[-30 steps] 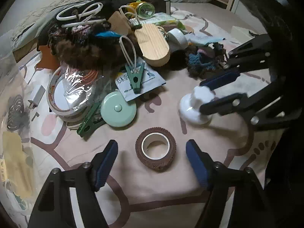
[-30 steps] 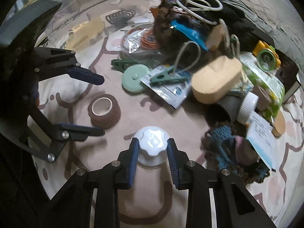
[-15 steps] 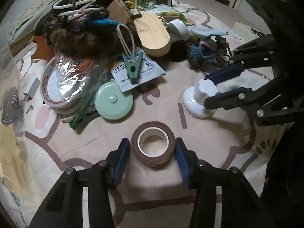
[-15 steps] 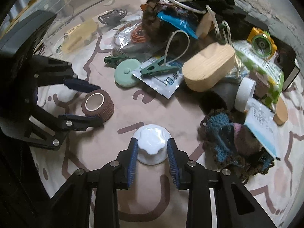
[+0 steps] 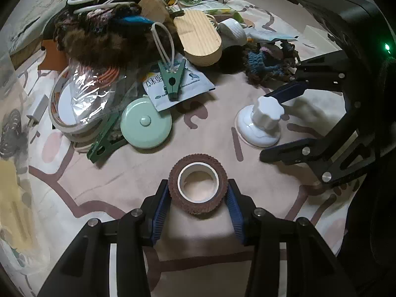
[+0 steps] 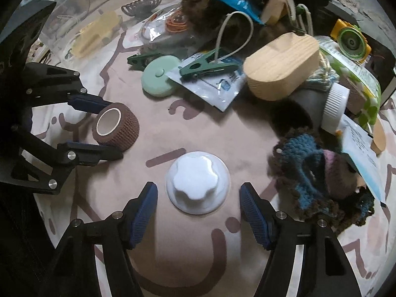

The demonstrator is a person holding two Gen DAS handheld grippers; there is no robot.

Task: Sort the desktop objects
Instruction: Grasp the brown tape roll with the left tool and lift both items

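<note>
Blue fingertips (image 5: 160, 205) of the left gripper (image 5: 198, 204) pinch the brown tape roll (image 5: 198, 184) from both sides as it lies flat on the patterned cloth (image 5: 128, 180). Spread wide, the right gripper (image 6: 198, 210) straddles the white knob (image 6: 196, 182) without touching it. From the tape roll, the knob sits at about two o'clock, the mint round case (image 5: 146, 123) at eleven o'clock, and the green clip (image 5: 172, 79) on a packet (image 5: 188, 84) at twelve, before a heap of clutter.
</note>
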